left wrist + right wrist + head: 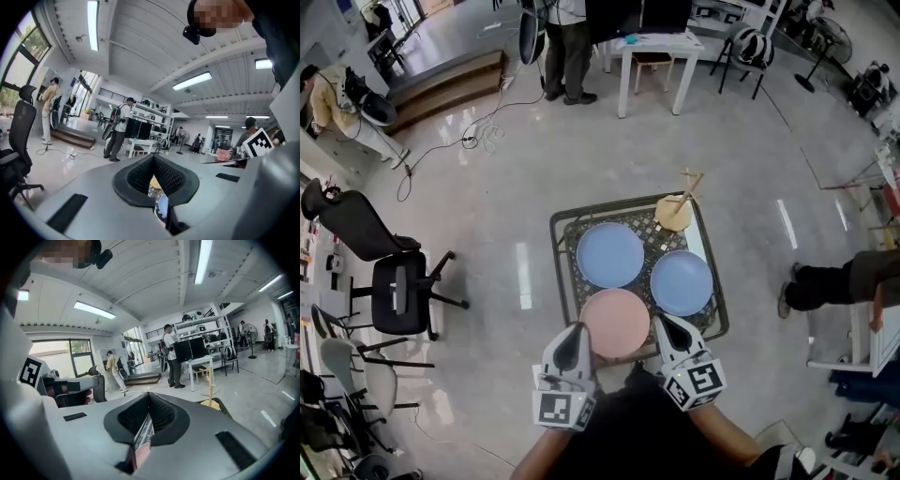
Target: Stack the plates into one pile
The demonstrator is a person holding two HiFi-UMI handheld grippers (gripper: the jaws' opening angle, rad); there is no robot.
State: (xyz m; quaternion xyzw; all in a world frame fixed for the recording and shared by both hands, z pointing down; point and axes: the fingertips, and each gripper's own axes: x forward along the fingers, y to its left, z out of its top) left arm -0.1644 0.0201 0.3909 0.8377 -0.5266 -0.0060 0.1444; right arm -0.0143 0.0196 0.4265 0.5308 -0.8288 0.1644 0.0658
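One small wire-rimmed table (556, 272) carries the whole job, with a dark woven mat (572, 234) spread across it. Three plates lie on that mat, side by side and unstacked. A blue plate (609, 254) sits at the far left, a second blue plate (681, 282) to the right, and the pink plate (615, 322) nearest you. A wooden stand (674, 214) with crossed sticks sits at the far right corner. Your left gripper (577, 330) and right gripper (664, 324) flank the pink plate's near edge, both with jaws pressed together and nothing in them.

The pile has not begun, and the pink plate looks like your first pick. Part the jaws before you close in, since shut tips would likely only nudge the plate across the mat. Bite the rim squarely, lift until it clears its neighbours, and set it down centred on a blue plate, keeping away from the stand.

Whether either tip touches the pink rim cannot be told from above. Your arms and the grippers cover the table's near rim. Each gripper view shows only a sliver through its closed jaws: blue and wood on the left, pink on the right.
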